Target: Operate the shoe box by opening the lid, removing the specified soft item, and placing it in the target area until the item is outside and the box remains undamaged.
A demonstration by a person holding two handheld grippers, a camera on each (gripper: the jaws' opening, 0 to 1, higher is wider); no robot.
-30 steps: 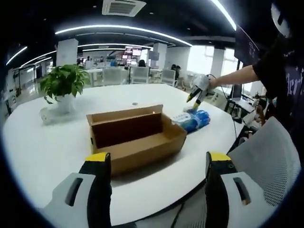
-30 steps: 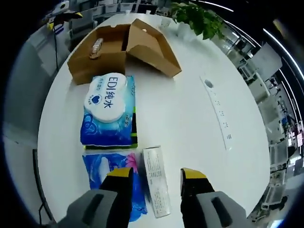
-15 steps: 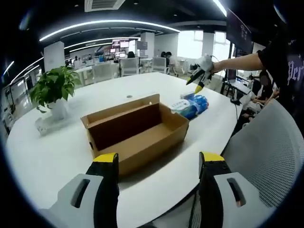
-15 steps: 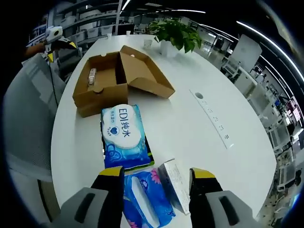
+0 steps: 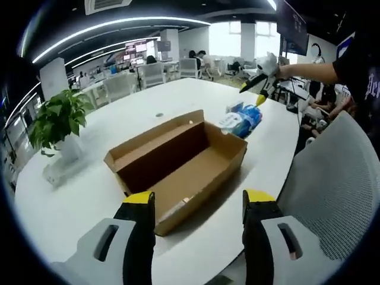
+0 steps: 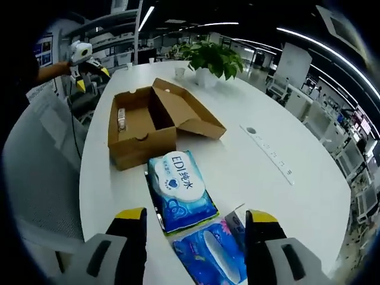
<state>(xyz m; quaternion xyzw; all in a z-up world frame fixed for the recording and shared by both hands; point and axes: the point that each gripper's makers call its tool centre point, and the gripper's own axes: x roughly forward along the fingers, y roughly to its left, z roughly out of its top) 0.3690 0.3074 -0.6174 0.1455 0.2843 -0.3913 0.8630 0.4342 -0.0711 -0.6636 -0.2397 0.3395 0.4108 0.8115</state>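
An open brown cardboard shoe box (image 6: 142, 126) sits on the white round desk (image 6: 249, 172), lid folded back; blue wipes packs (image 6: 180, 190) lie beside it. Both grippers (image 5: 199, 205) (image 6: 196, 219) hover, fingers wide and empty; placing looks done, retreat next

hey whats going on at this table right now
A person holds a gripper in each hand over a white table. The cardboard shoe box is already open, its lid folded back, with some small items lying inside. The blue wet wipes pack lies on the table beside the box, with a second blue pack next to it. The left gripper is open near the box, and the right gripper is open above the packs, holding nothing.
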